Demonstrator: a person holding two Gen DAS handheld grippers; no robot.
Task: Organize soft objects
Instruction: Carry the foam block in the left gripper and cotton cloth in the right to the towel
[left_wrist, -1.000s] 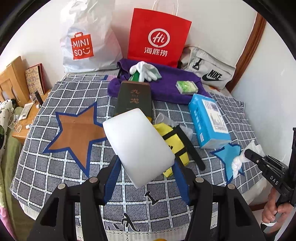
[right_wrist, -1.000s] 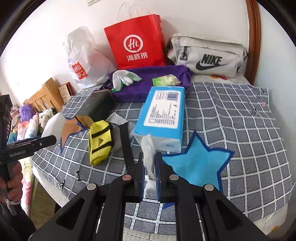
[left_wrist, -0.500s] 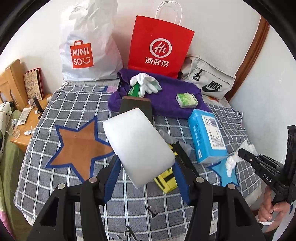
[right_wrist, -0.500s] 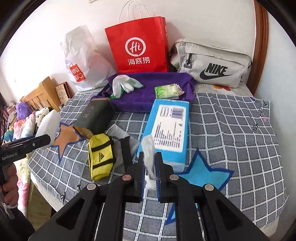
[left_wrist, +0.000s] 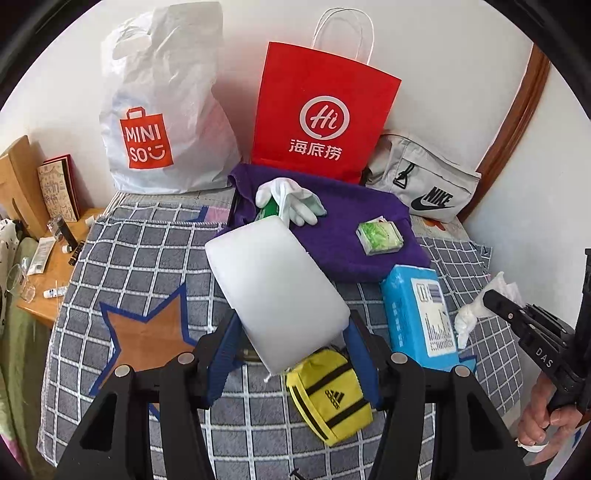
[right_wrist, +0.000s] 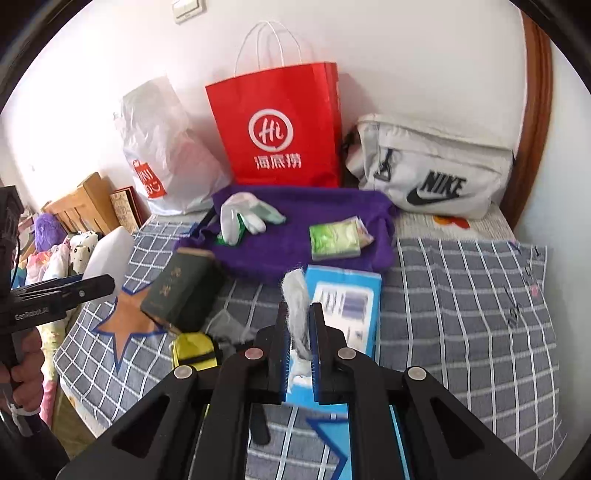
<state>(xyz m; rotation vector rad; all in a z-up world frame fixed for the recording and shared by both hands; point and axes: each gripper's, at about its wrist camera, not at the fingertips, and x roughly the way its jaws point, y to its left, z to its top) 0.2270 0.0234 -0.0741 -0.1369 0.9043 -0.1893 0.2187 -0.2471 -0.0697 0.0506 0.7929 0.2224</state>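
My left gripper is shut on a white foam block and holds it above the checked bed cover, in front of the purple towel. The block also shows in the right wrist view. My right gripper is shut on a white tissue wad, held above the blue tissue pack. It shows at the right of the left wrist view. White gloves and a green tissue packet lie on the towel.
A yellow Adidas pouch lies below the foam block. A dark green box lies beside an orange star patch. A white Miniso bag, a red paper bag and a Nike bag stand along the wall. A wooden nightstand is at left.
Both grippers have moved forward over the bed toward the purple towel, each still holding its load. The foam block now hides the dark green box in the left wrist view.
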